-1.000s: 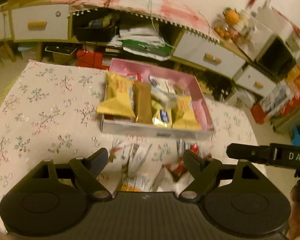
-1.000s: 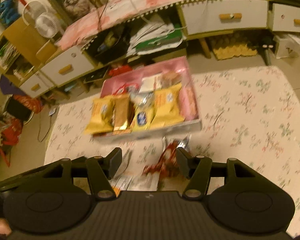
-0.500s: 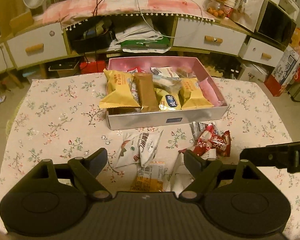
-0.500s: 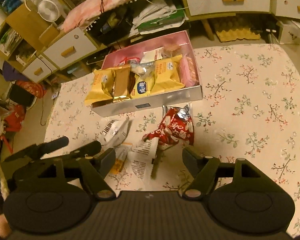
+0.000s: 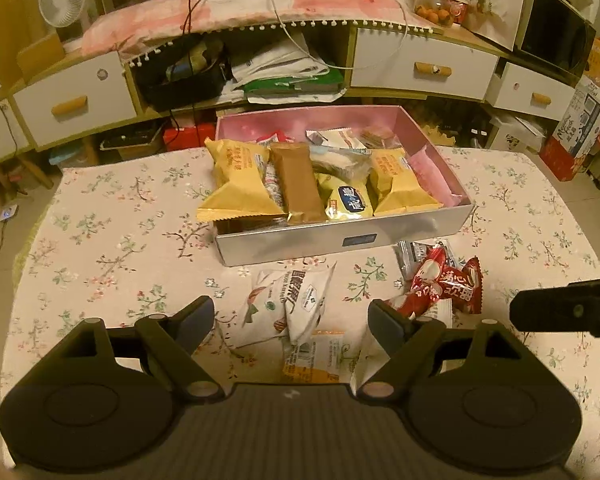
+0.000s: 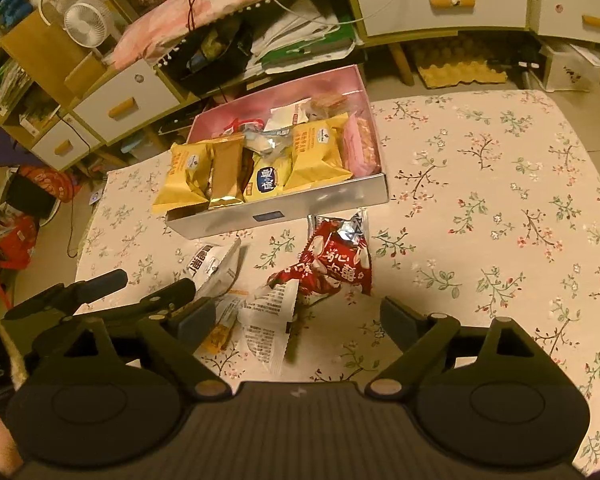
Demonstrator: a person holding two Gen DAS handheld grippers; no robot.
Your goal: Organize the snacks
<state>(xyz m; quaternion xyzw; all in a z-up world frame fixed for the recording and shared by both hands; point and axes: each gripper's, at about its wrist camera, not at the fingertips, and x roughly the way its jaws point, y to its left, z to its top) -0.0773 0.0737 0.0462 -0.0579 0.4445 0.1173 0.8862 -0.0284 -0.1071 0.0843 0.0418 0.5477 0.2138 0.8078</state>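
Since a second ago the right gripper [image 6: 296, 320] has spread from half-closed and its jaws are opening now, nothing pinched between them; a white packet [image 6: 268, 326] lies on the cloth below the gap. The left gripper [image 5: 290, 316] has dipped slightly and stands released over two white packets [image 5: 290, 306] and an orange-edged one [image 5: 312, 360]. Just beyond, to the right, the red packets [image 5: 444, 284] lie in a loose heap on the floral tablecloth [image 5: 100, 248]. Farther on sits the pink-lined box [image 5: 340, 240], already crowded with yellow and brown snacks. To do the pick well, I would centre the jaws on one packet only, pinch its body, not a crinkled corner, then lift clear before carrying it to the box's emptier pink side.
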